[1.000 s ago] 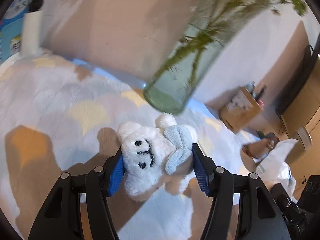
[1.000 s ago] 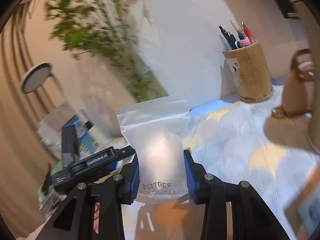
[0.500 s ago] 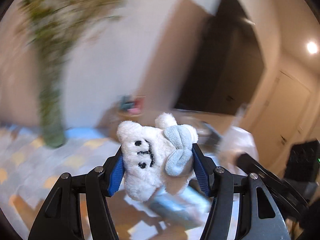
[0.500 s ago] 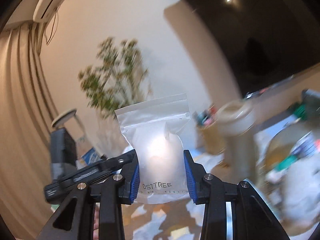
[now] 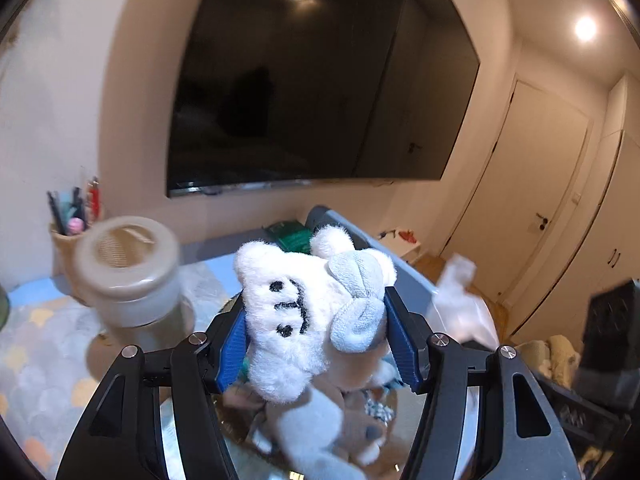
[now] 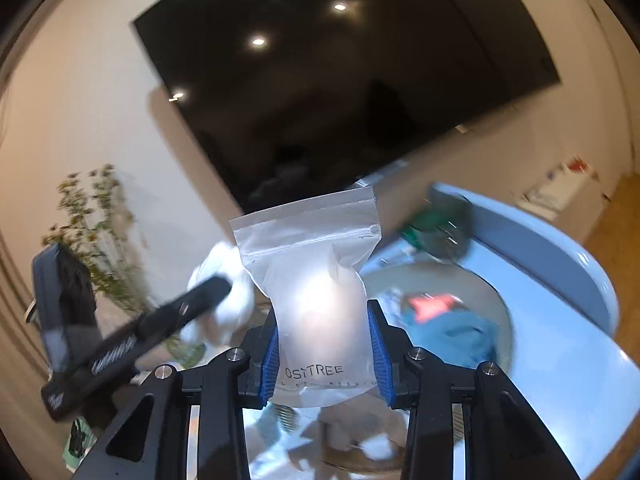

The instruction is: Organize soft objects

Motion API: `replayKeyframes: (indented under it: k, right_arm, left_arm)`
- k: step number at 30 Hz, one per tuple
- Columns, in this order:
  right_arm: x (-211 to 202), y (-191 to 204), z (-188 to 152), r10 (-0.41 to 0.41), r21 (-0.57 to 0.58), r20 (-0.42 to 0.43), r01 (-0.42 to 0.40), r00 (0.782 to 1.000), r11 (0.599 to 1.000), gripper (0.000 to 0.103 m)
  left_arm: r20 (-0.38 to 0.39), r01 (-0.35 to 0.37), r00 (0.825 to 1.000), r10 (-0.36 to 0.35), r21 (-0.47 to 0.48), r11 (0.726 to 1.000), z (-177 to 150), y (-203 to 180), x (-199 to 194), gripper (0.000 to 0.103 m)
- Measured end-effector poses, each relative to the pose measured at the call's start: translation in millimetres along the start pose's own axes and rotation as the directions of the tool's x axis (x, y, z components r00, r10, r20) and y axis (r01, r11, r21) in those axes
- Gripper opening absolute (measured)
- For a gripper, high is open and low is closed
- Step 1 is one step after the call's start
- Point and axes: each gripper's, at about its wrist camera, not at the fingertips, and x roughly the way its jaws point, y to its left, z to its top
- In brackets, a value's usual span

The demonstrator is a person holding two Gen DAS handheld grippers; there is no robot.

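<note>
My left gripper (image 5: pixel 316 336) is shut on a white plush bear (image 5: pixel 296 312) with a grey bow and holds it in the air above a light blue bin (image 5: pixel 404 280) that has other plush toys (image 5: pixel 320 428) inside. My right gripper (image 6: pixel 323 354) is shut on a clear zip bag (image 6: pixel 316 280) with something white in it, held above the same blue bin (image 6: pixel 560 320). In the right wrist view the left gripper (image 6: pixel 132 344) and its white bear (image 6: pixel 228 288) show blurred at left.
A large dark TV (image 5: pixel 316 80) hangs on the wall behind. A beige lidded jar (image 5: pixel 128 272) and a pen holder (image 5: pixel 76 220) stand on the patterned table at left. A plant (image 6: pixel 96 232) is at far left. A door (image 5: pixel 532 200) is at right.
Both grippers swung to the right and up from the table toward the blue bin, each keeping its hold. The vase and plant left the left wrist view; the TV and bin came in.
</note>
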Motion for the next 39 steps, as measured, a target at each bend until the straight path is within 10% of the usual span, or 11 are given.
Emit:
replayKeyframes:
  k: [5,7,9,18,24,31,39]
  right_arm:
    - [16.1,-34.0,-10.1,-0.084,0.056,-0.071,0.088,0.994,0.995,0.041]
    - [27.1,-46.5,-14.1,-0.129,0.086,-0.136,0.142,0.982,0.986,0.078]
    - [32.4,-54.2,-17.7,-0.165,0.11,-0.168,0.185,0.972,0.977,0.091]
    - [-2.1,-37.7,-6.1,-0.149,0.15,-0.08,0.159,0.986,0.976,0.091]
    - [-23.4,24.9,5.1,-0.053,0.127,-0.006,0.053,0.999,0.99,0.1]
    - [7.6,122.5,-36.8,0.051,0.047,-0.07,-0.048,0.996,0.998,0.103]
    - [87.8,206.8,-128.9,0.04,-0.033,-0.29,-0.052,0.956,0.998,0.103]
  left_arm:
    - [-0.062,-0.024,0.998,0.025,0.013,1.0,-1.1,-0.6,36.5,0.084]
    - [-0.113,-0.037,0.993,0.043,0.053,0.998,-8.0,-7.8,47.6,0.094]
    - [-0.146,-0.045,0.988,0.058,0.09,0.995,-11.0,-13.6,52.1,0.095]
    - [-0.078,0.054,0.996,-0.052,0.022,0.998,-3.2,-9.5,-25.5,0.098]
    - [0.021,-0.068,0.998,0.067,0.035,0.997,13.5,17.2,-124.2,0.102]
    - [0.064,-0.351,0.934,0.352,-0.021,0.936,-6.8,102.4,-215.0,0.102]
    - [-0.075,-0.563,0.826,0.559,-0.165,0.81,-89.3,216.3,-258.3,0.102]
